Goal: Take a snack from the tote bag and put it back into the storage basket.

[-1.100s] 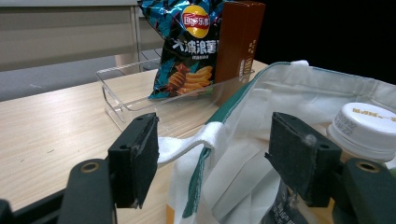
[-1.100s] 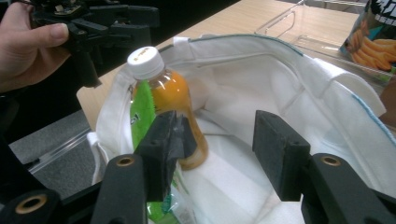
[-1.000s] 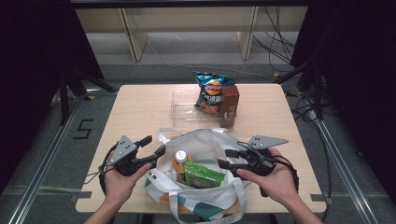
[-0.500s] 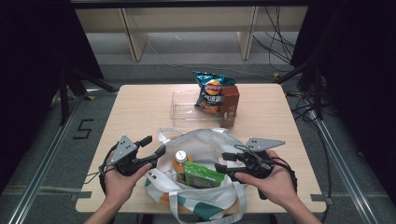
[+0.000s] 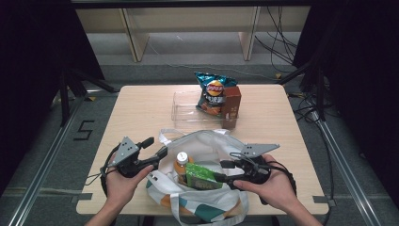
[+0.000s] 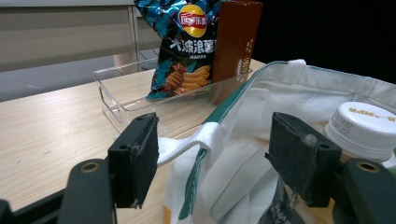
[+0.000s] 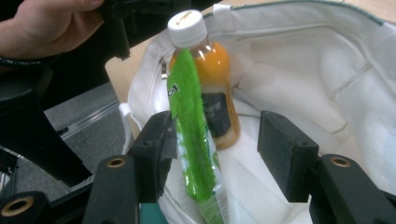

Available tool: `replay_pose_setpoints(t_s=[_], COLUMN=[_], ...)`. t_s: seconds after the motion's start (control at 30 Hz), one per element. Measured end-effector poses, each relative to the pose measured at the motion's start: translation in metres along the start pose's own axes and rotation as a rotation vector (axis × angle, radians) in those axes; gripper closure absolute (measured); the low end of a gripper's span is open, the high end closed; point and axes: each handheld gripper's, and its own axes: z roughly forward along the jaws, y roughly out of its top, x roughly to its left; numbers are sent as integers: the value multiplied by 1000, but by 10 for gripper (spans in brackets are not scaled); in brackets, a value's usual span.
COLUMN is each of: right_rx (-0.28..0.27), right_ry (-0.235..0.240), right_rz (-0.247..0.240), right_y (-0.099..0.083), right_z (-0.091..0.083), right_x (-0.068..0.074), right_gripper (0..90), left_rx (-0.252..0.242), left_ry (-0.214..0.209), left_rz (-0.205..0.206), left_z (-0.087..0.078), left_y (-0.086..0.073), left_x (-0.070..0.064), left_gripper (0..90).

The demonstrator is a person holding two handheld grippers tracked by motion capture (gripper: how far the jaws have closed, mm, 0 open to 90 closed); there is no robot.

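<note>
At lower centre, my right gripper (image 5: 220,171) has edged in, wide fingers (image 7: 154,154) straddling the green packet (image 7: 194,135); left gripper (image 6: 215,163) gapes at the bag (image 5: 211,141) rim — grasp imminent.

Counted items on and around the table

One white fabric tote bag with green trim (image 5: 207,146) is seen, holding one orange-juice bottle with a white cap (image 5: 181,162) and one flat green snack packet (image 5: 203,175). One clear plastic tray (image 5: 186,106) is counted, with one dark blue crisp bag (image 5: 213,93) and one tall brown carton (image 5: 231,104) at it. Two black two-jaw grippers are counted: one left gripper (image 5: 157,147) and one right gripper (image 5: 222,170).
</note>
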Motion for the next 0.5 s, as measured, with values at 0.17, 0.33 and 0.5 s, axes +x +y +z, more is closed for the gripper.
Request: replay_pose_setpoints(t_s=[0.17, 0.33, 0.5], right_rx=[34, 77, 76], right_ry=[4, 4, 7], right_rz=[-3, -9, 14], right_y=[-3, -8, -10], right_z=[5, 10, 13], right_x=[0, 0, -1], right_gripper=[458, 452, 453], left_rx=[-1, -1, 5], left_ry=[0, -2, -6], left_rz=[0, -2, 0], left_z=[0, 0, 0], left_y=[0, 0, -1], left_x=[0, 0, 0], left_gripper=[327, 327, 326])
